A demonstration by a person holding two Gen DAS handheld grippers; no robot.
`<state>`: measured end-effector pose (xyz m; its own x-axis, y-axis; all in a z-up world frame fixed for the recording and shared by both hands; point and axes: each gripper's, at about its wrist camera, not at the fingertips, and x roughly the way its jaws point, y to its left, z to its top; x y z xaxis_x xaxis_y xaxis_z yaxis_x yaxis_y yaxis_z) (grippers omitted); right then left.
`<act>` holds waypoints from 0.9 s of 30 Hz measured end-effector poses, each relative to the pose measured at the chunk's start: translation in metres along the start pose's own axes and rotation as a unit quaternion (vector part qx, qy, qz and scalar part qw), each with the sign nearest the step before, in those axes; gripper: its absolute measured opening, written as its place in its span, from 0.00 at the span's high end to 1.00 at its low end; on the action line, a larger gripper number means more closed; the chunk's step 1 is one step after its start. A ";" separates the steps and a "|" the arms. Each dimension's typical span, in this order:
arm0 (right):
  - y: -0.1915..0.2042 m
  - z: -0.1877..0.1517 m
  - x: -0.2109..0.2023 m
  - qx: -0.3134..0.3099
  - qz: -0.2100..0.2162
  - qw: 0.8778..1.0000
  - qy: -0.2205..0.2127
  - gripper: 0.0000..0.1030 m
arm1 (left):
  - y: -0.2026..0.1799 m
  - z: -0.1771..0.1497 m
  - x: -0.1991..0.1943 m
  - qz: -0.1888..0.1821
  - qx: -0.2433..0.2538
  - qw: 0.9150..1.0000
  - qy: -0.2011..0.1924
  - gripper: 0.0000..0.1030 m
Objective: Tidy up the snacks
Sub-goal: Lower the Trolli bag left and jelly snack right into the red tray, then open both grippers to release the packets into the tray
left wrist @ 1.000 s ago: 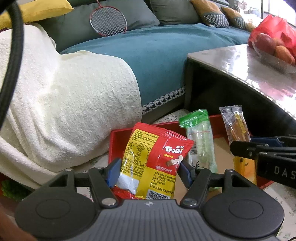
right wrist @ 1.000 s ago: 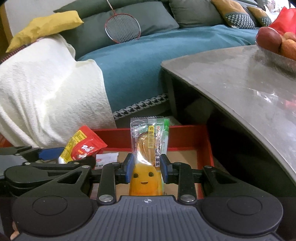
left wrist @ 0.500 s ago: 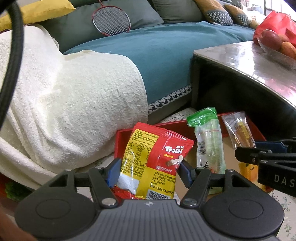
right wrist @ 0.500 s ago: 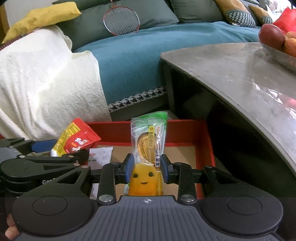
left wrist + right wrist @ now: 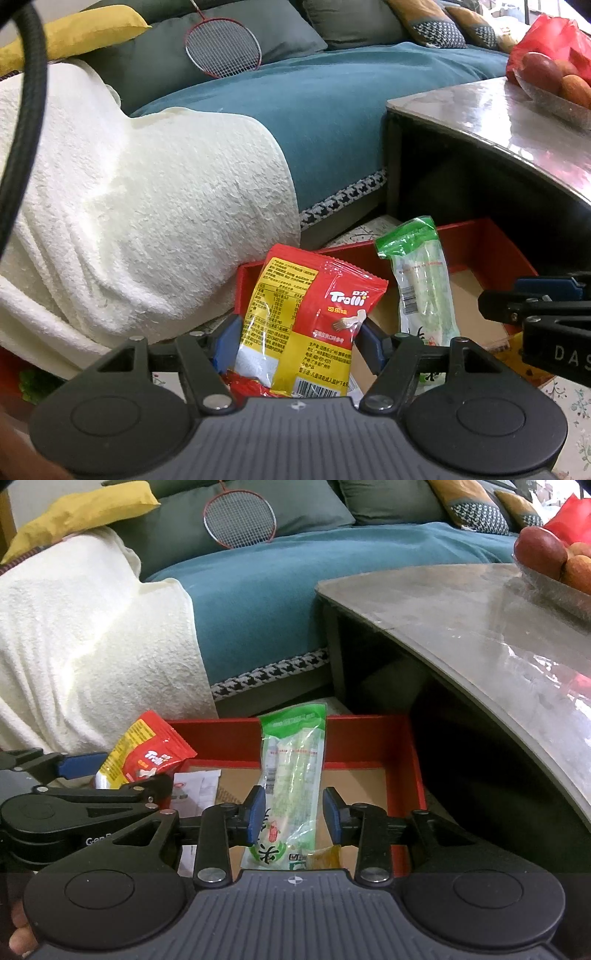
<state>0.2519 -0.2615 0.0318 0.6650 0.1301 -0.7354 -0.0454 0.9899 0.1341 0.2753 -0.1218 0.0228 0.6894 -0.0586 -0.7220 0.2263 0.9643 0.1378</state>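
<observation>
Over the red cardboard box (image 5: 402, 760) on the floor beside the sofa, the left tongs (image 5: 300, 338) clamp a red and yellow Trolli gummy packet (image 5: 306, 325), held upright above the box's near left corner. The right tongs (image 5: 293, 814) have just been opening; a green-topped clear snack packet (image 5: 293, 771) stands between their blue pads (image 5: 255, 812), touching the left pad only. A yellow packet (image 5: 325, 856) lies just below them in the box.
</observation>
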 end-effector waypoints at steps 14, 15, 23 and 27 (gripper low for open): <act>0.000 0.002 -0.008 -0.010 -0.014 1.000 -0.016 0.51 | 0.000 0.003 -0.015 0.014 0.008 1.000 -0.026 0.37; 0.001 0.002 -0.009 -0.011 -0.014 1.000 -0.017 0.51 | -0.001 0.003 -0.016 0.015 0.008 0.999 -0.027 0.37; 0.004 0.001 -0.015 -0.023 -0.022 0.999 -0.024 0.46 | -0.001 0.002 -0.023 0.021 0.011 0.999 -0.039 0.36; 0.004 0.001 -0.017 -0.025 -0.024 0.999 -0.028 0.45 | -0.002 0.002 -0.025 0.023 0.013 0.999 -0.041 0.36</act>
<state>0.2407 -0.2598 0.0457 0.7084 0.0812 -0.7011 -0.0486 0.9966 0.0664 0.2591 -0.1222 0.0415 0.7535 -0.0361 -0.6565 0.2096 0.9596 0.1879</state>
